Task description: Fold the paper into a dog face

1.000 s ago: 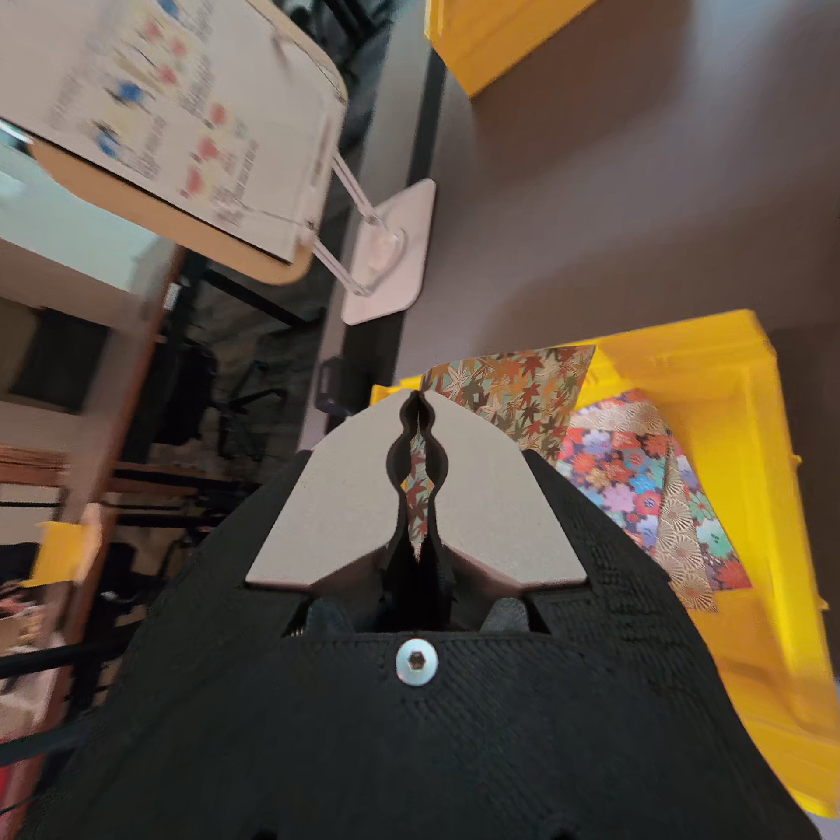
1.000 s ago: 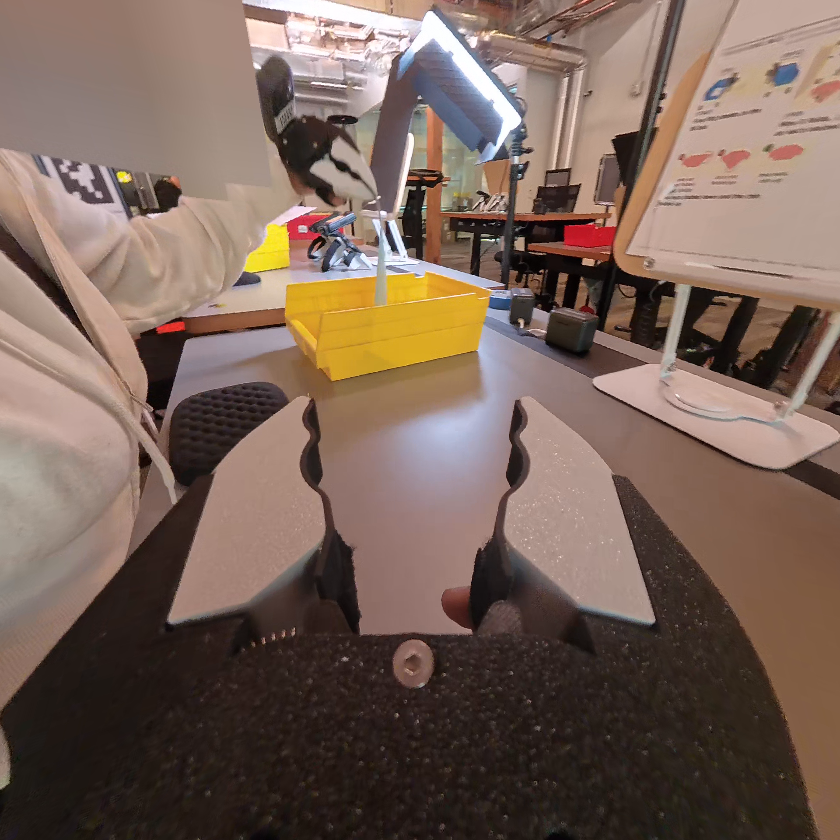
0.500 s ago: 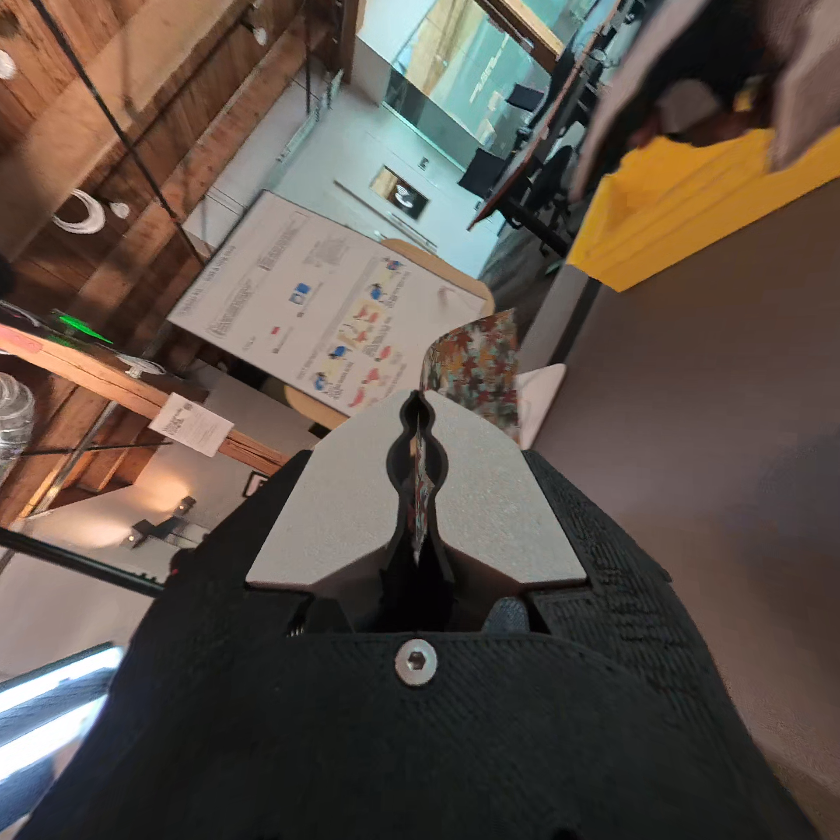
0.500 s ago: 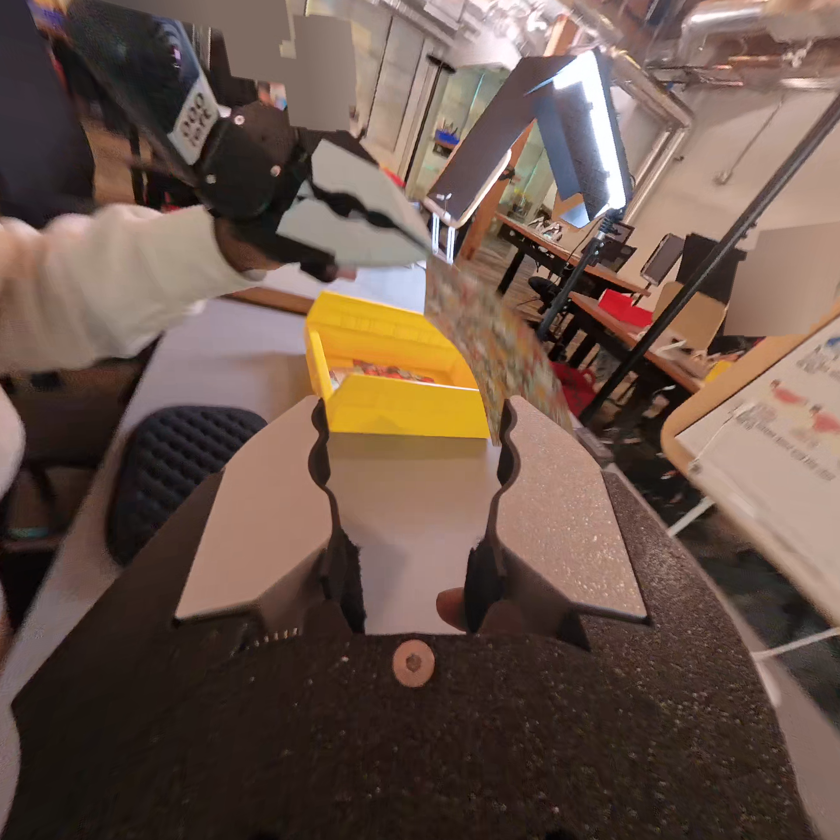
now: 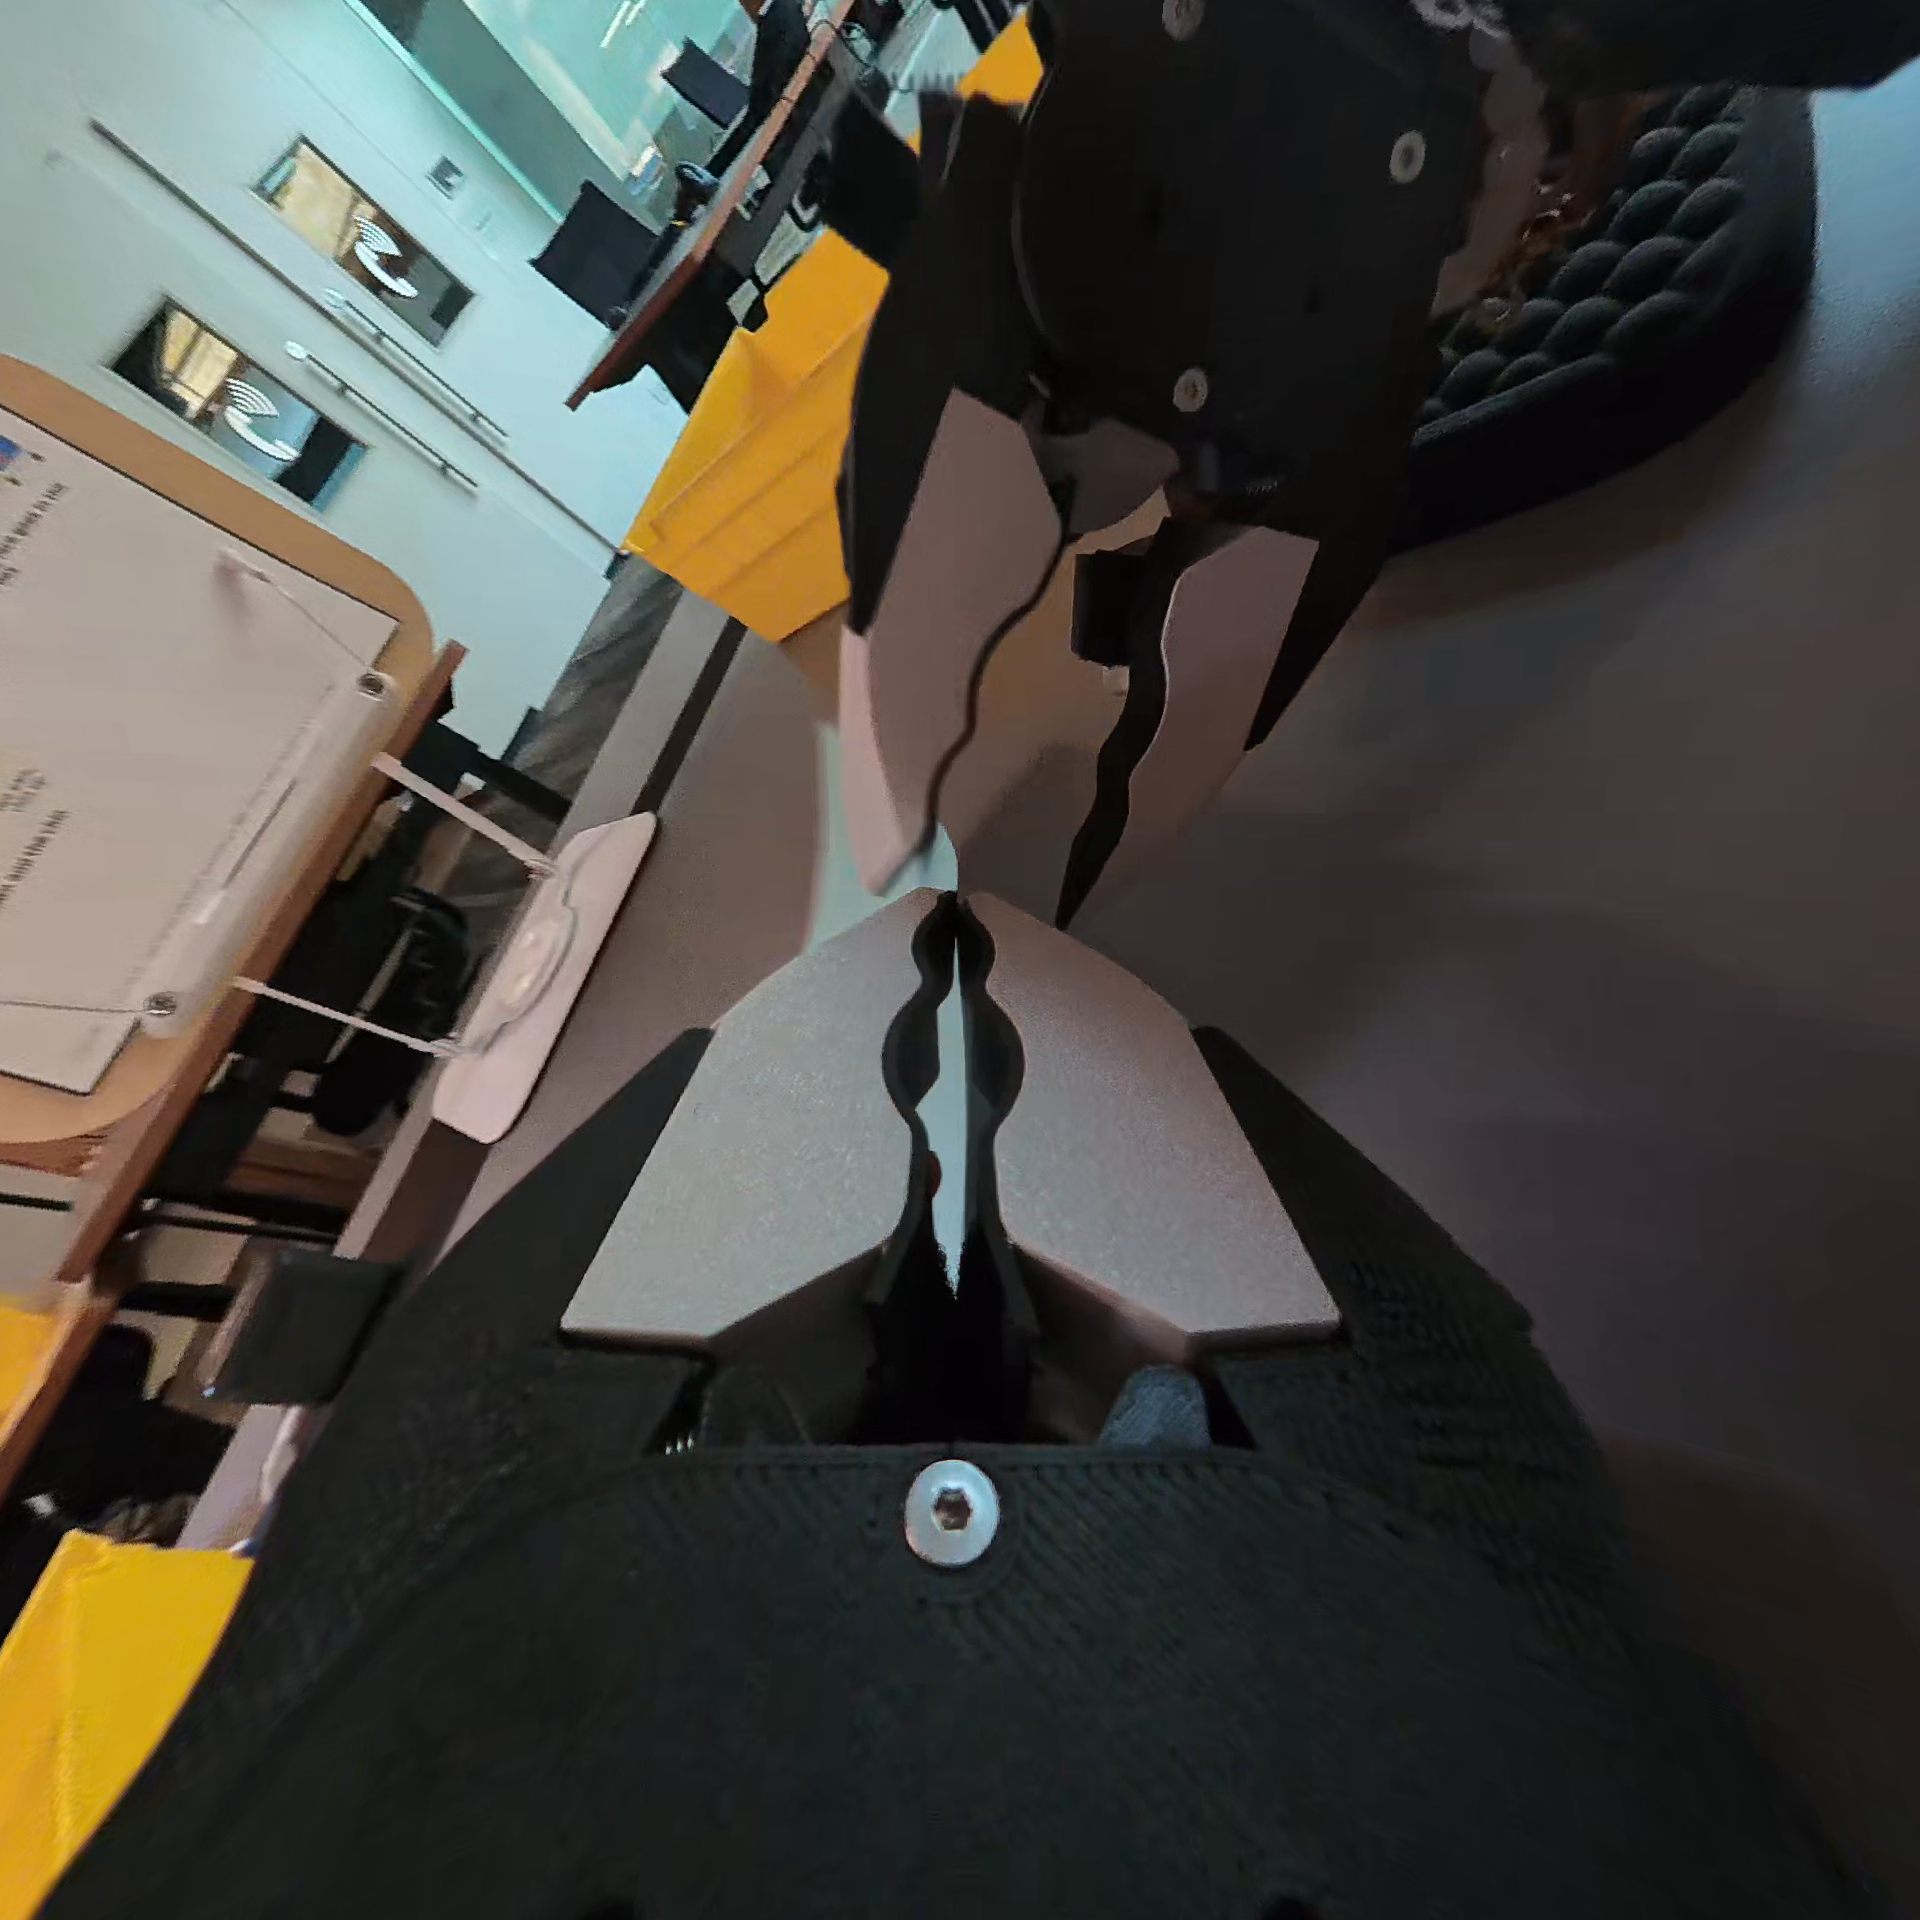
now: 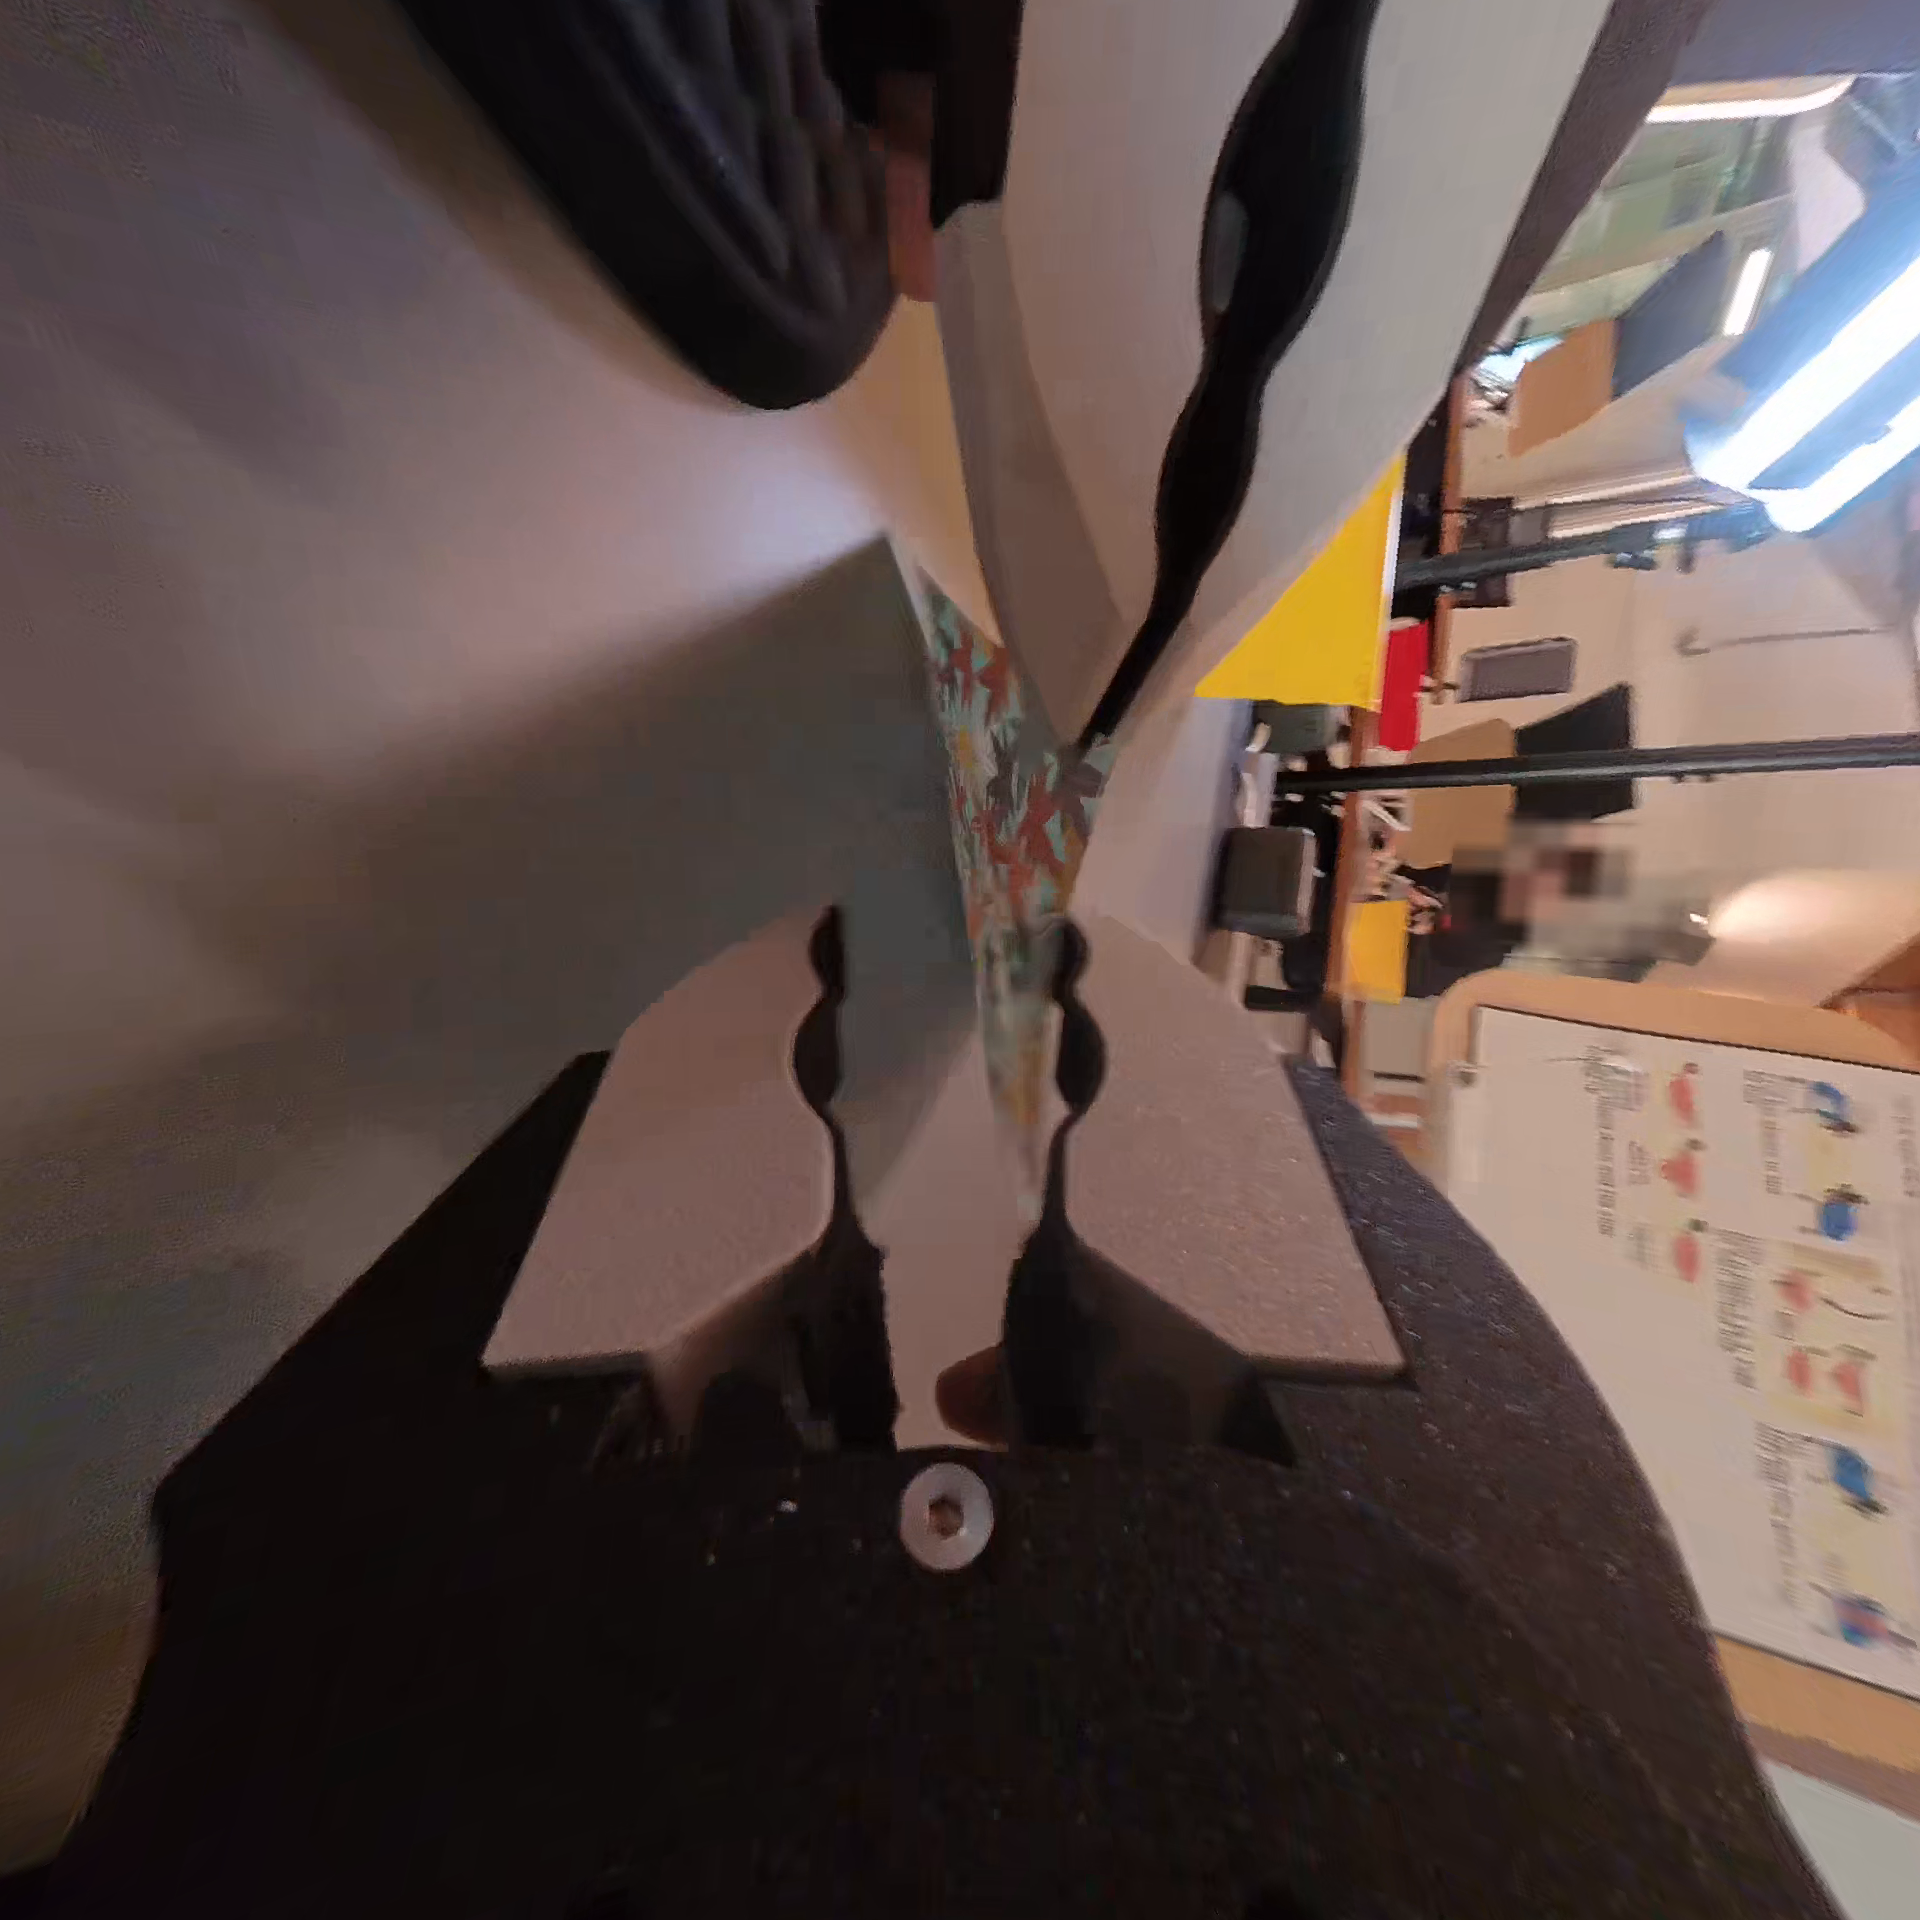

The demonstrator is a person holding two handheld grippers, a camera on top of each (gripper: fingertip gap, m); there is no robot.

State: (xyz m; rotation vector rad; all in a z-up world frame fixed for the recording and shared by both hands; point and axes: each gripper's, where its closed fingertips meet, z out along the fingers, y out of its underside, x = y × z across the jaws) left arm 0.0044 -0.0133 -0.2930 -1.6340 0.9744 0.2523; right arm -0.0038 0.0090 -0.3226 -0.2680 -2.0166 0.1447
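The paper [image 6: 1006,831] is a square sheet with a red and orange leaf print on one side and a plain white back [image 5: 878,769]. My left gripper [image 5: 956,906] is shut on one edge of it and holds it above the grey table [image 5: 1558,1039]. In the right wrist view the left gripper [image 6: 1091,729] comes in from above, pinching the sheet's far end. My right gripper [image 6: 951,930] is open, with a narrow gap, and the sheet runs edge-on between its fingers, close to the right finger [image 6: 1195,1143]. The two grippers point tip to tip; the right gripper [image 5: 987,894] is just beyond the left one's fingertips.
A yellow bin [image 5: 769,457] stands on the table behind the grippers. An instruction board [image 5: 156,727] on a white stand base [image 5: 551,987] sits at the table's edge. A black dimpled cushion [image 5: 1621,312] lies behind the right gripper. Other desks and a studio lamp [image 6: 1829,395] are beyond. Some 4 cm of space lies between my two pairs of fingers.
My left gripper has carried the paper out of the yellow bin and over to the right gripper. The right gripper has rolled onto its side and narrowed around the sheet's edge.
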